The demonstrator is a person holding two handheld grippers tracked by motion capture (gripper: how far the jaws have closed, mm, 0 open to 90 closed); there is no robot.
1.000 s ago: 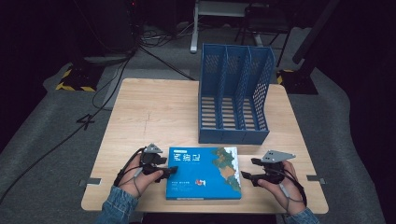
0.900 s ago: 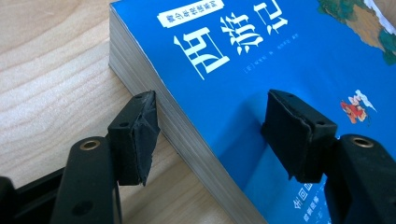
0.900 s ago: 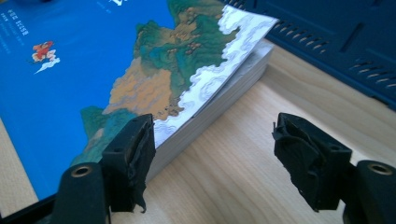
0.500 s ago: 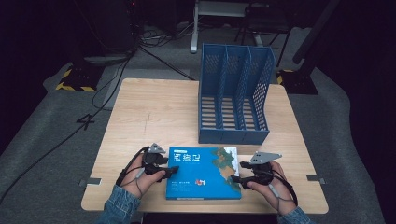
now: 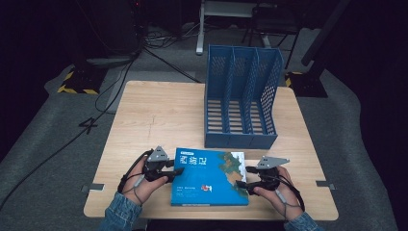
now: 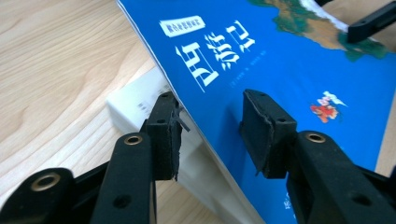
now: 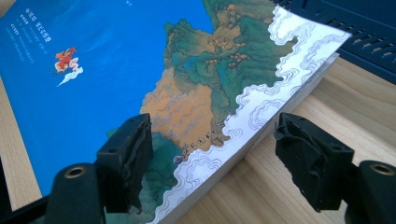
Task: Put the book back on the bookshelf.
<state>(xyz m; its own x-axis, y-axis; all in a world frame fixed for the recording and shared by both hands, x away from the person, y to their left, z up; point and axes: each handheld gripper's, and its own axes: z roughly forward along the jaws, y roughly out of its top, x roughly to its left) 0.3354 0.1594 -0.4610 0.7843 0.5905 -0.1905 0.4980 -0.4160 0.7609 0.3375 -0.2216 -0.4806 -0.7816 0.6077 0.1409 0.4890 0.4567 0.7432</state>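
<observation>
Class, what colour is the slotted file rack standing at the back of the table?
Blue, the file rack; the high view shows it best.

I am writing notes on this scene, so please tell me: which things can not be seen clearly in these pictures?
- Small print on the book: too small in the high view.
- Book's underside: hidden against the table.
- Contact of the left gripper and right gripper with the book: unclear; jaws straddle its edges.
- File rack far side: hidden by its walls.

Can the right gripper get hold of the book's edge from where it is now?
Probably yes. The right gripper is open, its jaws standing either side of the book edge, one over the cover, one beside the pages above the table. Nothing sits between them.
</observation>
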